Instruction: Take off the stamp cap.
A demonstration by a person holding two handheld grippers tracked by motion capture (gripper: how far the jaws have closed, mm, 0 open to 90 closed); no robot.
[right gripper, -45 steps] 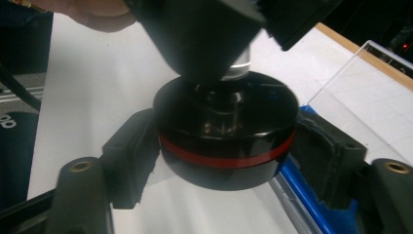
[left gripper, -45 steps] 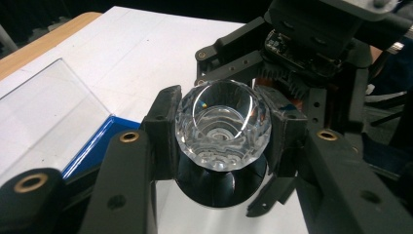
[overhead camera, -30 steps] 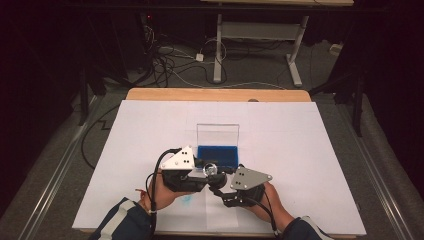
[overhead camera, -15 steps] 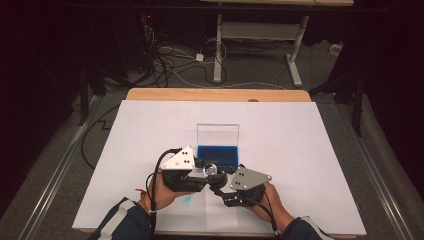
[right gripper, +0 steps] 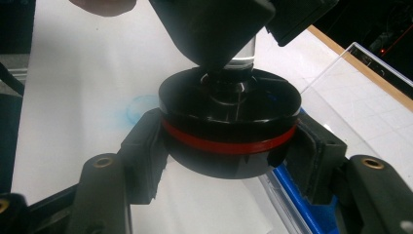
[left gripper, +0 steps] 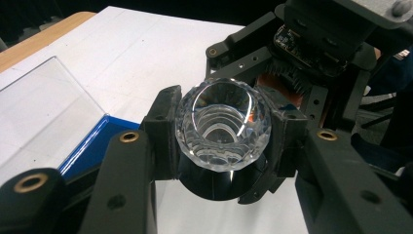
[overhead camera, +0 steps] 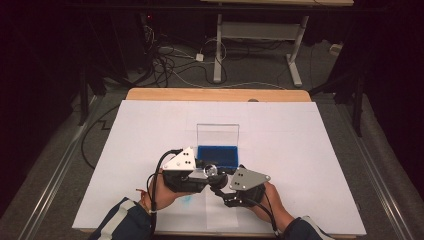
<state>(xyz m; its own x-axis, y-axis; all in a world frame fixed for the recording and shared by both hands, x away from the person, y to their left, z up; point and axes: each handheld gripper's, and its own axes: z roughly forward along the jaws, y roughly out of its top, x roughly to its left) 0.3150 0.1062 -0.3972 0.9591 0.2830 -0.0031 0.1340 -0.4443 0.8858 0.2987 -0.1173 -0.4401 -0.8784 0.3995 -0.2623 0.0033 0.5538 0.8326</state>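
A clear faceted glass piece (left gripper: pixel 222 124) sits between the pads of my left gripper (left gripper: pixel 222 134), which is shut on it. Its hollow mouth faces the left gripper view's camera. Just behind it is a round black disc with a red ring (right gripper: pixel 229 114), with my right gripper (right gripper: pixel 229 146) shut on its rim. The glass piece (right gripper: pixel 242 53) meets the disc's centre. In the high view both grippers, left (overhead camera: pixel 206 173) and right (overhead camera: pixel 219 188), come together tip to tip near the front of the table, just in front of the blue box (overhead camera: pixel 218 152).
The blue box has a clear lid (overhead camera: pixel 217 134) standing upright behind it. A white sheet (overhead camera: pixel 300 150) covers the wooden table (overhead camera: pixel 215 95). A faint blue smudge (right gripper: pixel 139 107) marks the sheet below my hands. Cables and desk legs lie on the floor beyond the table.
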